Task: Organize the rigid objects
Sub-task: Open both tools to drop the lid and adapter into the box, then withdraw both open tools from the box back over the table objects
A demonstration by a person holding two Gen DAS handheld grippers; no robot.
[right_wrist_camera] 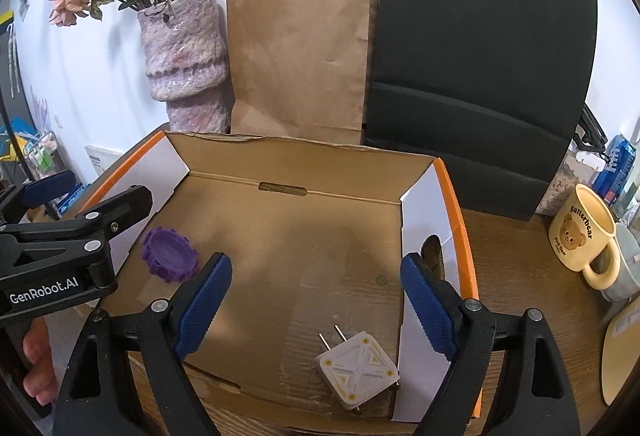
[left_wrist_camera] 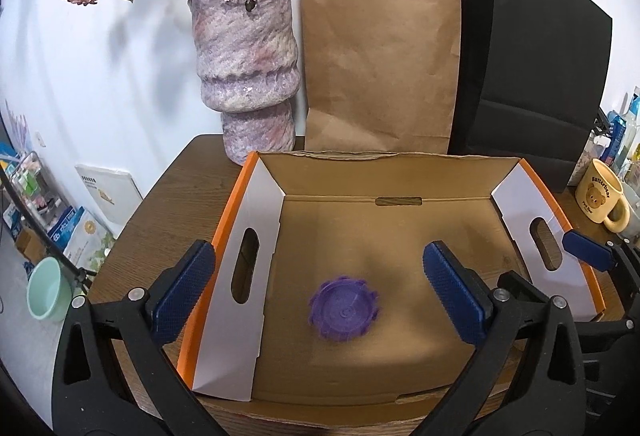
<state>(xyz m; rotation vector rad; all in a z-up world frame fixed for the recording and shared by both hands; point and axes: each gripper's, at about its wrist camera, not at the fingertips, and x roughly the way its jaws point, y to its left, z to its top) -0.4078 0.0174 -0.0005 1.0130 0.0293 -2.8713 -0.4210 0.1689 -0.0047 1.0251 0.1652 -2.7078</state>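
Purple gear-shaped disc (left_wrist_camera: 345,311) flat on cardboard box (left_wrist_camera: 384,171) floor, blurred. White plug adapter (right_wrist_camera: 357,369) near right wall. Both light, rigid; best gripped across edges. Left gripper (left_wrist_camera: 320,288) and right gripper (right_wrist_camera: 316,300) spread wide, holding nothing.

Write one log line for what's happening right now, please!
left gripper: open, empty, above purple gear | right gripper: open, empty | white plug: near-right in cardboard box | gear: on box floor, blurred

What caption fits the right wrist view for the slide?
Open right gripper over cardboard box holding purple gear-shaped lid and white plug adapter.
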